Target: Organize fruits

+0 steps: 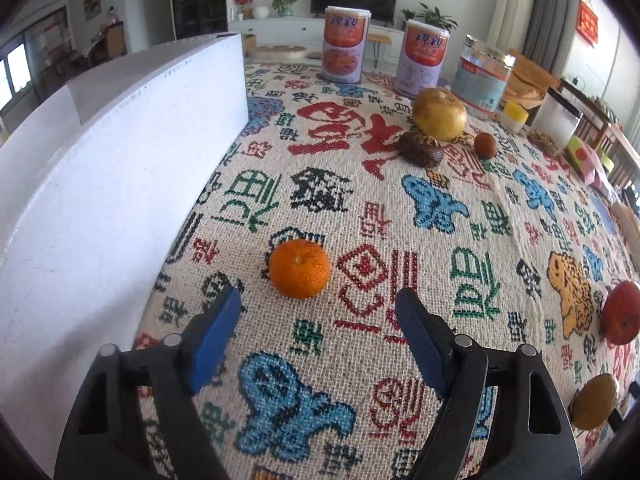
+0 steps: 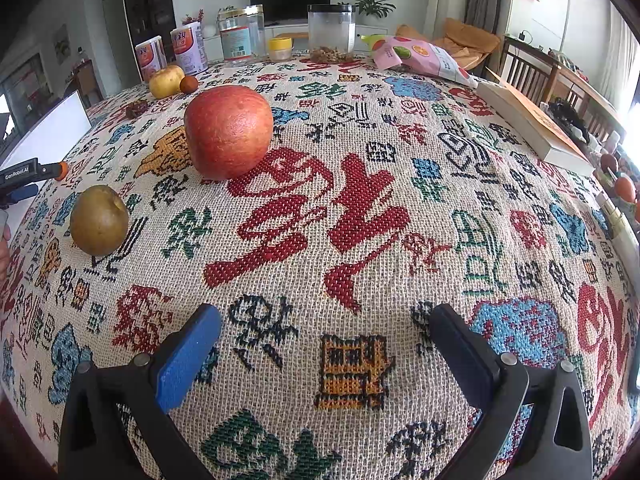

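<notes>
Readable text: "GenRobot.AI" in white on the black body of the left gripper (image 2: 24, 188), seen at the far left edge of the right wrist view. Two cans (image 1: 346, 44) ahead of the left gripper (image 1: 320, 312) carry orange labels with Chinese characters; I can't make them out with certainty. The clear jar (image 1: 482, 76) beside them has a red-and-blue label, print too small to read. The snack bag (image 2: 420, 56) far ahead of the right gripper (image 2: 326, 326) shows citrus-slice pictures, text illegible. The tablecloth (image 1: 360, 208) is woven with large red, green, blue and black Chinese characters.

Left gripper: jaws apart, nothing between the blue pads, not gripping. The mandarin (image 1: 299, 268) sits on the cloth just ahead of the fingertips, slightly left of centre line, untouched. Bright orange, dimpled skin, small stem scar on top. A white box wall (image 1: 120, 160) fills the space left of the tool.

Further ahead and right: yellow pear (image 1: 439, 113), dark wrinkled fruit (image 1: 421, 149) touching its near side, small brown round fruit (image 1: 485, 145) just right.

Right gripper: jaws wide apart, empty, over bare cloth. Red apple (image 2: 229, 131) ahead-left, mottled red-yellow skin, well clear of the pads. Brown-green potato-like fruit (image 2: 99, 220) nearer and further left, apart from the apple. White book (image 2: 536, 128) far right.
</notes>
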`<state>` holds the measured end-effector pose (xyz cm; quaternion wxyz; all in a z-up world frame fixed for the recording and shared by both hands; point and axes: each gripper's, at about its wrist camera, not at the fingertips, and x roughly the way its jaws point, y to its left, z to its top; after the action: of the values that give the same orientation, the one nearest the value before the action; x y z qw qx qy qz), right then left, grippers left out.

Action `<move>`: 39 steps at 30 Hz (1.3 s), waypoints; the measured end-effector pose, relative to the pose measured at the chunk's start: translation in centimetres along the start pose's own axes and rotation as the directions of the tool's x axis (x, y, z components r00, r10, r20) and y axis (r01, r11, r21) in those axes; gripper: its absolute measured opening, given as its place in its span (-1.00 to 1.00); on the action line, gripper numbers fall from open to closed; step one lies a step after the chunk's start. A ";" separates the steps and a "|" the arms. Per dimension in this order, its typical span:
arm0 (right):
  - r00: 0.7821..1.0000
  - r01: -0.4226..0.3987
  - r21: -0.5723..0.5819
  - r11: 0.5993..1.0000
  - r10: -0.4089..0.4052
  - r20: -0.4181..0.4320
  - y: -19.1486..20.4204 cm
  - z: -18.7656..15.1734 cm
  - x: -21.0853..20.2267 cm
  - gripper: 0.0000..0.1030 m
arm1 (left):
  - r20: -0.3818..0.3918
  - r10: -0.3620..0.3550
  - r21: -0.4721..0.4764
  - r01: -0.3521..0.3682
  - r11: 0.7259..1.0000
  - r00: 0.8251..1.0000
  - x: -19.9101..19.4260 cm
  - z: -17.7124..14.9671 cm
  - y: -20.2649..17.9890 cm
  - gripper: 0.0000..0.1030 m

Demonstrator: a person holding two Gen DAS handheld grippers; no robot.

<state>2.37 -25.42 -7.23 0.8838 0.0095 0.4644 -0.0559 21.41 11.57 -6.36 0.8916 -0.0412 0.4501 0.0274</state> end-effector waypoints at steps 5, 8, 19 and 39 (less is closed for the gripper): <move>1.000 0.000 0.000 1.000 0.000 0.000 0.0 0.0 0.0 1.00 | 0.043 0.014 0.046 -0.016 0.999 0.999 0.7 0.2 -0.2 -0.45; 1.000 0.000 0.000 1.000 0.000 0.000 0.0 0.0 0.0 1.00 | 0.064 -0.005 0.068 0.000 0.998 0.998 -0.5 -0.5 -0.4 -0.45; 1.000 0.000 0.000 1.000 0.000 0.000 0.0 0.0 0.0 1.00 | -0.046 -0.262 0.245 0.265 0.932 0.964 -7.6 -8.9 -7.4 -0.42; 1.000 0.000 0.000 1.000 0.000 0.000 0.0 0.0 0.0 1.00 | -0.025 -0.125 0.251 0.127 0.960 0.992 -6.5 -11.2 -8.0 0.97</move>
<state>2.38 -25.42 -7.21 0.8837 0.0095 0.4646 -0.0557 9.30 2.39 -7.40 0.8875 0.0437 0.4503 -0.0872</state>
